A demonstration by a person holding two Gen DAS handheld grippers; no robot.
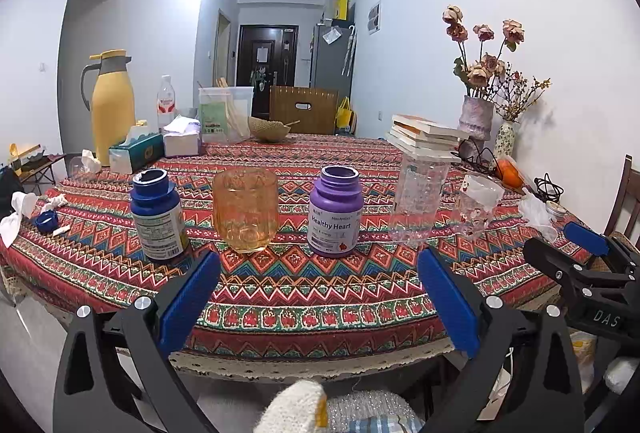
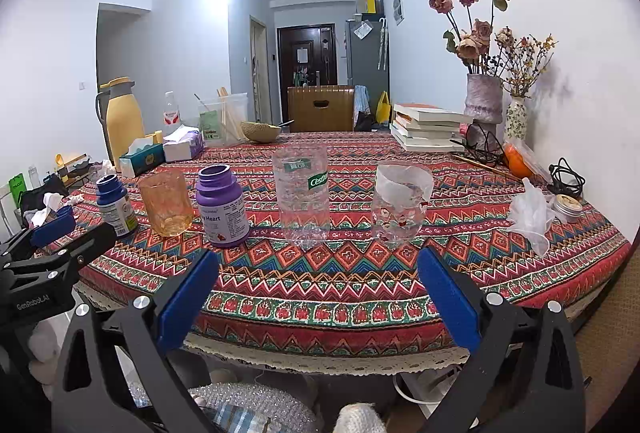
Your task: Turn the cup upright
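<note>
Both grippers hung off the near edge of the worktop point(image 1: 304, 297), each spread wide and holding nothing: the left gripper point(image 1: 318, 257) faced the gap between the amber cup point(image 1: 245, 209) and the purple bottle point(image 1: 335, 211), the right gripper point(image 2: 318, 257) faced the clear plastic bottle point(image 2: 303, 195). The amber cup stood in the row, between the blue bottle point(image 1: 157, 215) and the purple one, touching neither. A printed clear cup point(image 2: 401, 201) stood at the row's right end.
</note>
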